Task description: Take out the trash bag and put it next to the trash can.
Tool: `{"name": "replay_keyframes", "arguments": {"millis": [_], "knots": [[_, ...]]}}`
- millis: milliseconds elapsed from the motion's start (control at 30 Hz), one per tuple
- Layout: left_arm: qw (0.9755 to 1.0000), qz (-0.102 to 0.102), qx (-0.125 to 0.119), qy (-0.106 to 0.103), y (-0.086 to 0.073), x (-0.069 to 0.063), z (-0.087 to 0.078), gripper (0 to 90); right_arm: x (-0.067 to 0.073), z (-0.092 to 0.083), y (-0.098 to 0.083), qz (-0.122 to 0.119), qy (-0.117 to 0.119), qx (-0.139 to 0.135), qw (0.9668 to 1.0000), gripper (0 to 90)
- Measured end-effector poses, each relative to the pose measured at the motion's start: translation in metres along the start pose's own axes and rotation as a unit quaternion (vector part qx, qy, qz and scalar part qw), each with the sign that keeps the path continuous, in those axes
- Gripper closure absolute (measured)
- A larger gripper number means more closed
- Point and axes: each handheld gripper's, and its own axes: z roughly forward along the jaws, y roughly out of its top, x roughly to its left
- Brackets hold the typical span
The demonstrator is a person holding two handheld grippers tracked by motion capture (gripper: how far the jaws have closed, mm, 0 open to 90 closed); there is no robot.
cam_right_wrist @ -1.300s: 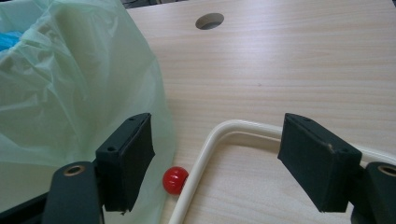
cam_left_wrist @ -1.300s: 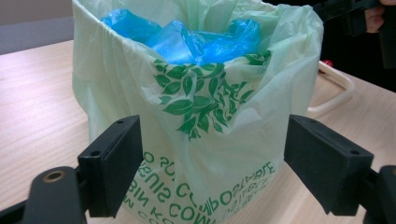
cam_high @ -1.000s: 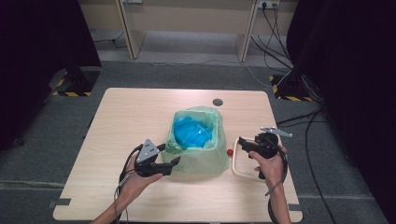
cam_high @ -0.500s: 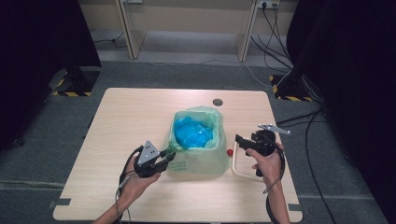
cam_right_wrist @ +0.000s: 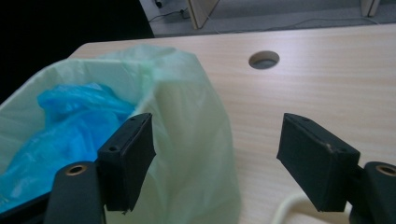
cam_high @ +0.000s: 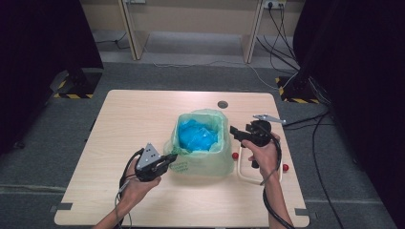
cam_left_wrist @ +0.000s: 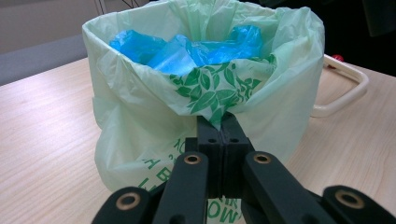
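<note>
- The left claw [cam_left_wrist: 219, 128] has just been closing, with the bag between its jaws, and it now stands clenched on a fold of the pale green bag [cam_left_wrist: 140, 116], pinching the printed film just under the turned-over rim.
- From above, that left claw [cam_high: 168, 157] sits at the bag's near-left lower edge, held in the person's left hand [cam_high: 138, 183], which comes up from the near side of the tabletop [cam_high: 119, 119].
- The green bag [cam_high: 203, 160] lines an upright bin, its rim folded outward; straight ahead of the left claw, inside the opening, lies crumpled blue plastic [cam_left_wrist: 187, 46].
- The right claw [cam_right_wrist: 217, 161] is released, its jaws standing wide apart with nothing pressed between them.
- One of its jaws overlaps the green bag [cam_right_wrist: 187, 140] at the rim in the right gripper view; whether it touches the film I cannot tell. The other jaw hangs over bare wood.
- In the high view the right claw [cam_high: 235, 131] hovers just beside the bag's right rim, carried by the right hand [cam_high: 262, 152].
- Beyond the right claw, a round hole [cam_right_wrist: 264, 59] is cut in the tabletop.
- Below and behind the right claw lies a cream loop handle [cam_high: 246, 174], with two small red knobs [cam_high: 234, 156] near it.
</note>
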Motion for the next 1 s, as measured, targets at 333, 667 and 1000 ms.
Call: {"name": "replay_keyframes", "arguments": {"millis": [333,667,1000], "knots": [[1.0,-0.006,-0.003,-0.006,0.0,0.002,0.0,88.4,0.023,0.028,0.024,-0.041,0.006,0.042,0.9982,22.5],[0.9999,-0.005,-0.006,-0.008,0.001,0.003,-0.001,88.0,0.031,0.052,0.034,-0.088,-0.013,0.075,0.9932,45.4],[0.9999,-0.006,-0.004,-0.01,-0.001,0.003,-0.001,88.0,0.033,0.061,0.03,-0.086,0.006,0.067,0.994,74.8]]}}
